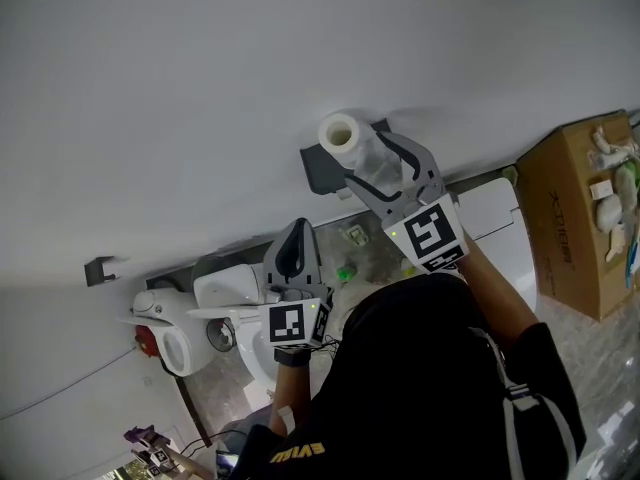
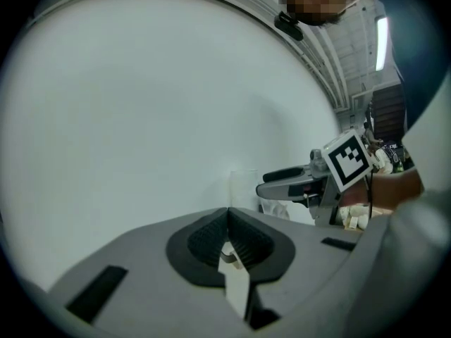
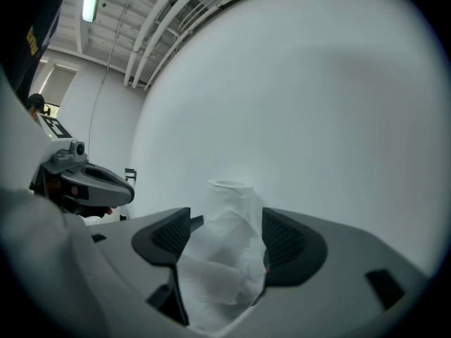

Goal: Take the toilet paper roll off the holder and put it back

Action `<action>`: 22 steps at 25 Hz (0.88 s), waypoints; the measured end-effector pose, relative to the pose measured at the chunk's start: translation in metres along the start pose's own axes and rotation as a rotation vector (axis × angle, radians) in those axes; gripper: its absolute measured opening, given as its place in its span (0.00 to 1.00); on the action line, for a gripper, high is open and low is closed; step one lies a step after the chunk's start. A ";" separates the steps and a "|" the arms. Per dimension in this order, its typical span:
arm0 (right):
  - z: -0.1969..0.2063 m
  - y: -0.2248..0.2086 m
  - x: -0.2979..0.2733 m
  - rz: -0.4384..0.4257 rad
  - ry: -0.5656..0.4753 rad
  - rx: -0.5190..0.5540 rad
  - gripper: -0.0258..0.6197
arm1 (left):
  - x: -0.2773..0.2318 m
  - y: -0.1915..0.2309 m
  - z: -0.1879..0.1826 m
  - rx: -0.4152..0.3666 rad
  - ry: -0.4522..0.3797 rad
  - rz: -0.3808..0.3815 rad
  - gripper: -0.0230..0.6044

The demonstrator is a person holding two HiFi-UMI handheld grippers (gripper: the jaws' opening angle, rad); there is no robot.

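Right tongs [image 3: 225, 234]: clamped on the toilet paper roll [image 3: 227, 248], both ribbed pads pressing its sides so that the paper is squashed and creased
Roll: held off the floor in line with the tongs, far end towards the white wall [image 1: 250, 78], right at the dark grey holder [image 1: 320, 171] fixed there; whether it touches the holder cannot be made out
Left tongs [image 2: 229, 239]: closed on nothing, pads together, held lower and to the left of the other pair, in front of the white toilet [image 1: 228, 286]
Cardboard box [image 1: 565, 223]: on the floor at the right, near the foot of the wall, open, white items at its top
Person: dark sleeves, one hand on each gripper
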State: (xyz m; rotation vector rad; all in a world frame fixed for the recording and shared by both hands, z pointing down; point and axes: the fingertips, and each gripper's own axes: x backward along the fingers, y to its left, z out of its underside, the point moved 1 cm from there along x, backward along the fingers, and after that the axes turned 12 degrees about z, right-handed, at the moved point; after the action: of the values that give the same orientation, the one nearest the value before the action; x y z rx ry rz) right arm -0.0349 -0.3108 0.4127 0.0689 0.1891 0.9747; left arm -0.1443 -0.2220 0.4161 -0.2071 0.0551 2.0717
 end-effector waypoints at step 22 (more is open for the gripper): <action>-0.007 0.008 -0.035 -0.079 0.014 0.060 0.53 | 0.015 -0.010 0.012 0.016 0.038 -0.074 0.05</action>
State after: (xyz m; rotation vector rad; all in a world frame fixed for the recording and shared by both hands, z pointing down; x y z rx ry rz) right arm -0.0614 -0.3354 0.4114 0.1091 0.2323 0.8914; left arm -0.1441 -0.2029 0.4255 -0.2348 0.0863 1.9934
